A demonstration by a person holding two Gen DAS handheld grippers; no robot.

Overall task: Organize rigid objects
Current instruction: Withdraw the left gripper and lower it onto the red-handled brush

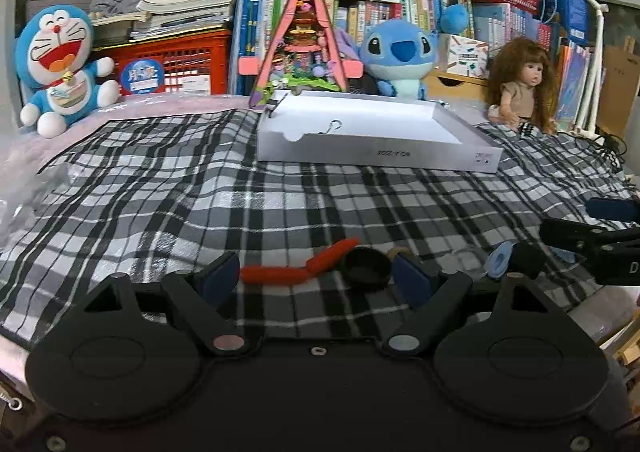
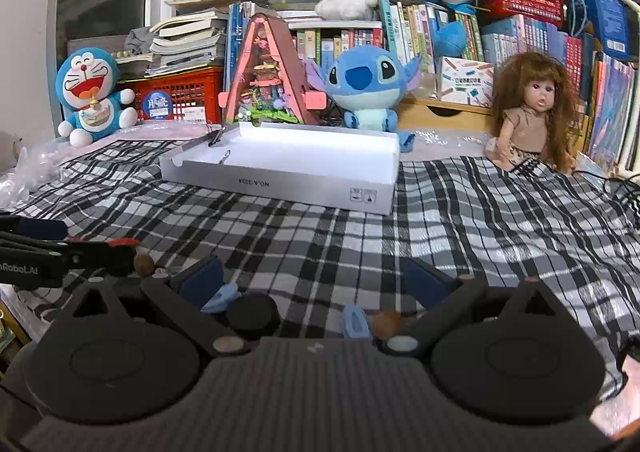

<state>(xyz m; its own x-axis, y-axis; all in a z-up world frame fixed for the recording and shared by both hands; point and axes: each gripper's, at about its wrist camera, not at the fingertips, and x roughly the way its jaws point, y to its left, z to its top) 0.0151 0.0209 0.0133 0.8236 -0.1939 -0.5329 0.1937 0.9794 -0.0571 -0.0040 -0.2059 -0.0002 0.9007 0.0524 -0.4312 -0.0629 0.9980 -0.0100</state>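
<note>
red clip [image 1: 298,266] and black round lid [image 1: 367,270] lie touching on the checked cloth [image 1: 280,195] near its front edge, both between the spread fingers of the left gripper [image 1: 316,278], pads not pressing either. right gripper [image 2: 316,284] also spread wide; a black cap [image 2: 253,314], blue clip [image 2: 222,298], second blue clip [image 2: 355,326] and a brown piece [image 2: 386,322] lie low between its fingers, untouched. white tray box [image 1: 372,155] sits toward the cloth's back edge, a small metal clip [image 1: 334,127] inside.
</note>
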